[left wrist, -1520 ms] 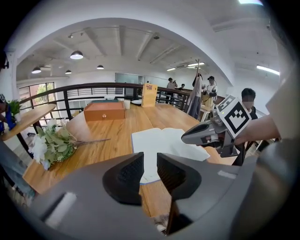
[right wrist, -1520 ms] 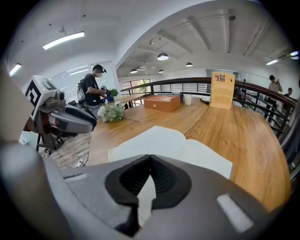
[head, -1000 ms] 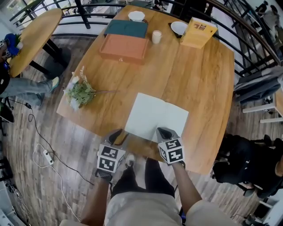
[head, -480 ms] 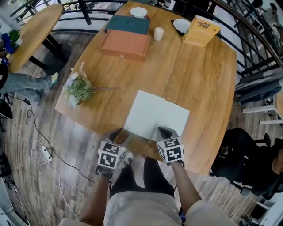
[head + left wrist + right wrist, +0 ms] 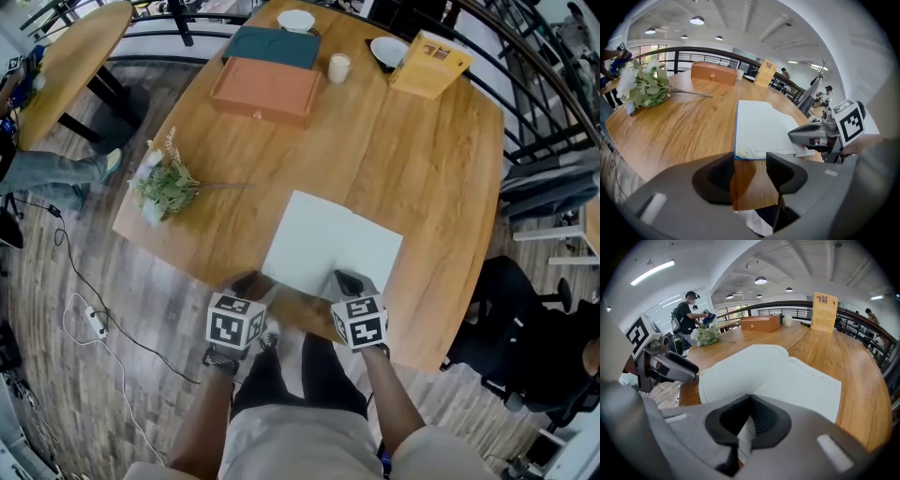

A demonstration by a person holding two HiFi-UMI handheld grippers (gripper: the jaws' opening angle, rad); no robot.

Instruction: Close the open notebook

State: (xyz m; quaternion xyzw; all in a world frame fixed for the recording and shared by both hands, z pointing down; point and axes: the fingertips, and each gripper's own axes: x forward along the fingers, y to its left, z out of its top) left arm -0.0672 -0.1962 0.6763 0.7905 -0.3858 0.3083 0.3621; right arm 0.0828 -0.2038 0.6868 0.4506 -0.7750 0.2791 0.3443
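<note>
Well beyond notebook (image 5: 333, 244) lie flowers (image 5: 164, 192), box (image 5: 265, 91); left gripper (image 5: 251, 281) just widened, empty; right gripper (image 5: 345, 279) jaws together at its edge

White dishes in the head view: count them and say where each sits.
2. One white dish sits at the far edge, behind the teal case. The second white dish is between the white cup and the yellow box, which might hide more.

You have one open notebook (image 5: 333, 246) and two grippers: your left gripper (image 5: 247, 282) and your right gripper (image 5: 347, 279). Your table (image 5: 422, 169) carries one flower bunch (image 5: 164, 187), one orange box (image 5: 264, 91), one teal folder (image 5: 274, 47), one cup (image 5: 338, 67), one yellow card (image 5: 429, 66) and two white dishes, a bowl (image 5: 296, 20) and a plate (image 5: 386, 52). One second table (image 5: 70, 66) stands beyond.
</note>
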